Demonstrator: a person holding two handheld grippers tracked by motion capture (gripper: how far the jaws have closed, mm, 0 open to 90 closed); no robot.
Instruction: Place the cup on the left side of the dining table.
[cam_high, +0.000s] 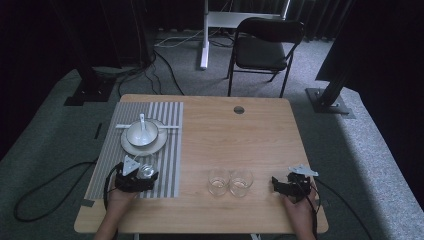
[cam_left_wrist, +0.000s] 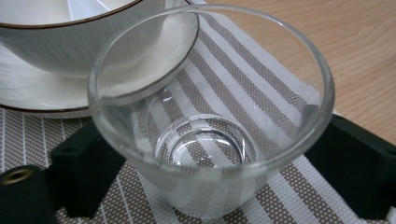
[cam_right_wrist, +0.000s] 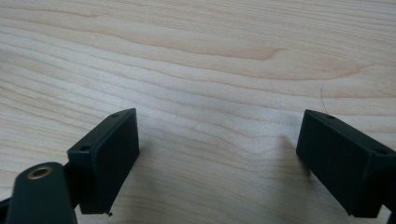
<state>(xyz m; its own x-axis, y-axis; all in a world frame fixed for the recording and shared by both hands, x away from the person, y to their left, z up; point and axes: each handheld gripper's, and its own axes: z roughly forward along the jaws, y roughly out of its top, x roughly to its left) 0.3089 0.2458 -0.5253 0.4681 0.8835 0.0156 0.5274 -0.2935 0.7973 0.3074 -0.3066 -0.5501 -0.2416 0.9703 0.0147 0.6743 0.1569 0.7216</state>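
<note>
A clear empty glass (cam_left_wrist: 210, 140) stands on the striped placemat (cam_left_wrist: 289, 196), with my left gripper (cam_left_wrist: 210, 158) shut on it, one black jaw pressed against each side. From above, this glass (cam_high: 146, 172) and the left gripper (cam_high: 145, 176) are near the mat's front edge, just in front of a white bowl (cam_high: 142, 133) on a plate (cam_high: 130, 148). My right gripper (cam_right_wrist: 217, 149) is open over bare wood with nothing between its jaws. It rests at the table's front right (cam_high: 276, 183).
Two more empty glasses (cam_high: 218, 181) (cam_high: 240, 181) stand side by side on the wooden table (cam_high: 240, 135), between the grippers. A white spoon (cam_high: 142, 120) lies in the bowl. A cable hole (cam_high: 239, 109) sits near the far edge, and a black chair (cam_high: 265, 47) stands beyond it.
</note>
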